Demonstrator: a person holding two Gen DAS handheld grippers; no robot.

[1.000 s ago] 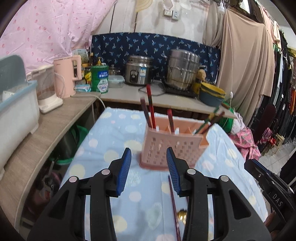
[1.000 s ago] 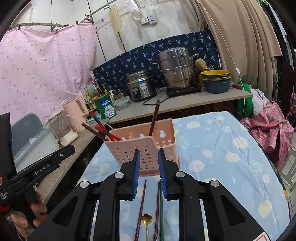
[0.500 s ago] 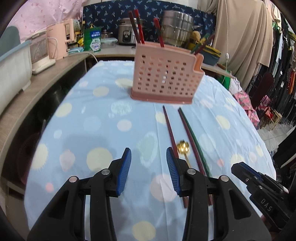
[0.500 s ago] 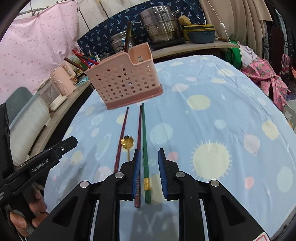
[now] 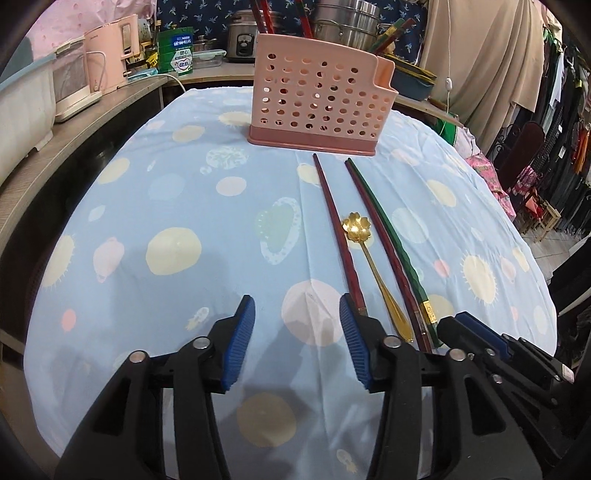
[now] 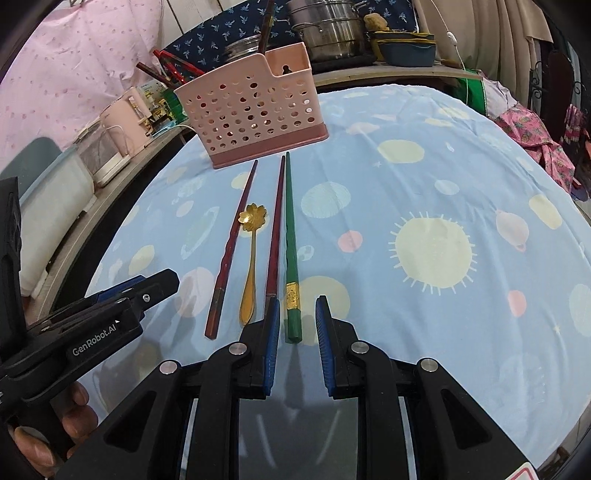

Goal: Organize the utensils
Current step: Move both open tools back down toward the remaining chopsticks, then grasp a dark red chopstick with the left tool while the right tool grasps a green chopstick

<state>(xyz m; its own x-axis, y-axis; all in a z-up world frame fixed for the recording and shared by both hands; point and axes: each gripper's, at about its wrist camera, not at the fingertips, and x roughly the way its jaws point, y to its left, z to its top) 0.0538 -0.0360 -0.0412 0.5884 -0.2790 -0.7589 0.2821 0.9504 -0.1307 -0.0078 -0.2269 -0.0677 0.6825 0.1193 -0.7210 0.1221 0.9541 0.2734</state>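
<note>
Between the narrowly parted right fingers, the green chopstick butt is framed; closure should be square. Left gripper is held wide, empty.

Black plastic left tool, ribbed blue pads, silver screws, white "GenRobot.AI" lettering, bare fingers

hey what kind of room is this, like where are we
Probably a home kitchen corner that doubles as living space: a rice cooker and steel stockpot sit on the counter, and clothes hang at the right.
</note>
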